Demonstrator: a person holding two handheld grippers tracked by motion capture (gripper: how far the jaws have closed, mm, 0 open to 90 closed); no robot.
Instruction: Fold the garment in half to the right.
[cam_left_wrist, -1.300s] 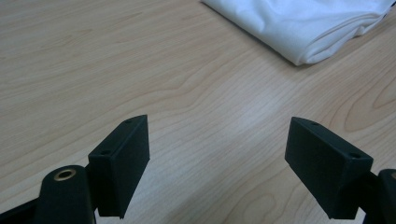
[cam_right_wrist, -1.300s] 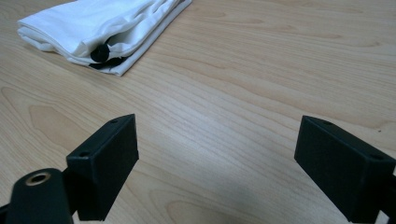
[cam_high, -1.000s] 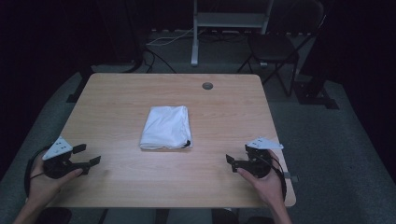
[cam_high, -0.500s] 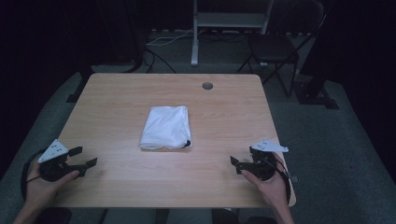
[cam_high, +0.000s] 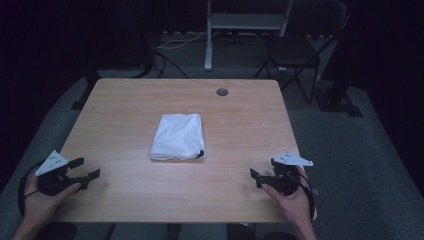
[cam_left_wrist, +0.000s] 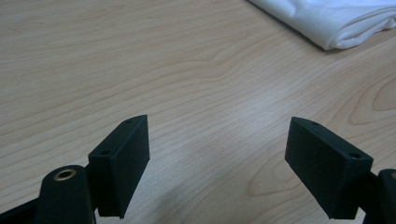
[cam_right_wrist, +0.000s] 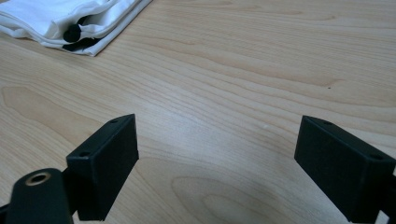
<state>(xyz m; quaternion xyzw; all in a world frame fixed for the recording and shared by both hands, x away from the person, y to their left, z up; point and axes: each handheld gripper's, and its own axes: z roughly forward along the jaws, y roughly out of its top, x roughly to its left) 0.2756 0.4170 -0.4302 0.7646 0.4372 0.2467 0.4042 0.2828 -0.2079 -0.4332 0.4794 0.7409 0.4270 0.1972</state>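
Folded white cloth (cam_high: 177, 136), long axis front-to-back

The black two-jaw left gripper (cam_high: 86, 169) sits at the near left, held in the person's left hand (cam_high: 42, 197), jaws spread wide apart. The black two-jaw right gripper (cam_high: 261, 171) sits at the near right in the right hand (cam_high: 292, 197), jaws likewise parted.

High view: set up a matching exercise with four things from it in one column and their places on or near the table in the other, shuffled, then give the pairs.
Things:
1. folded white cloth
2. left gripper
3. right gripper
4. round grommet

Places:
A. near the table's far edge
B. table's near right corner
C. middle of the table
D. table's near left corner

Pairs: 1-C, 2-D, 3-B, 4-A
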